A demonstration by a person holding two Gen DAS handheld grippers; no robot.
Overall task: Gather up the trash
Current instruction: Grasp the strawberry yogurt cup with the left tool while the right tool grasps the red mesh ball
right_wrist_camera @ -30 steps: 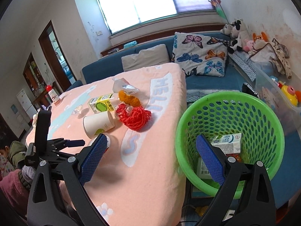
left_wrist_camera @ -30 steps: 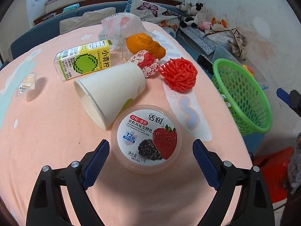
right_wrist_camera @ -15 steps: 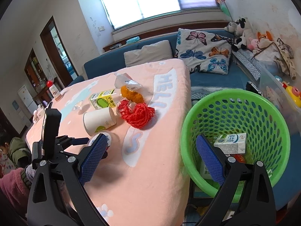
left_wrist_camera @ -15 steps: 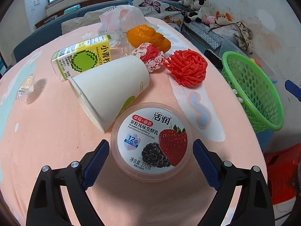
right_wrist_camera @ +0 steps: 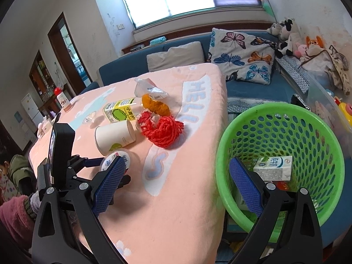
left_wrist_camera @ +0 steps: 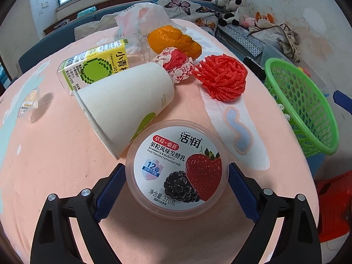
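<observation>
Left wrist view: yogurt tub point(left_wrist_camera: 177, 168) sits upright near table point(left_wrist_camera: 55, 165) front edge, lid facing up, no real long axis, touching paper cup point(left_wrist_camera: 123, 105) lying on its side. Left gripper point(left_wrist_camera: 177, 186) straddles it, pads wide apart, nothing clamped yet. Best: centre, squeeze tub wall w/o nudging cup. Right gripper point(right_wrist_camera: 176, 184) open, empty, by green basket point(right_wrist_camera: 222, 154).

Home living room, blue sofa point(right_wrist_camera: 253, 88), butterfly cushion point(right_wrist_camera: 241, 58), plush toys point(right_wrist_camera: 288, 37)
</observation>
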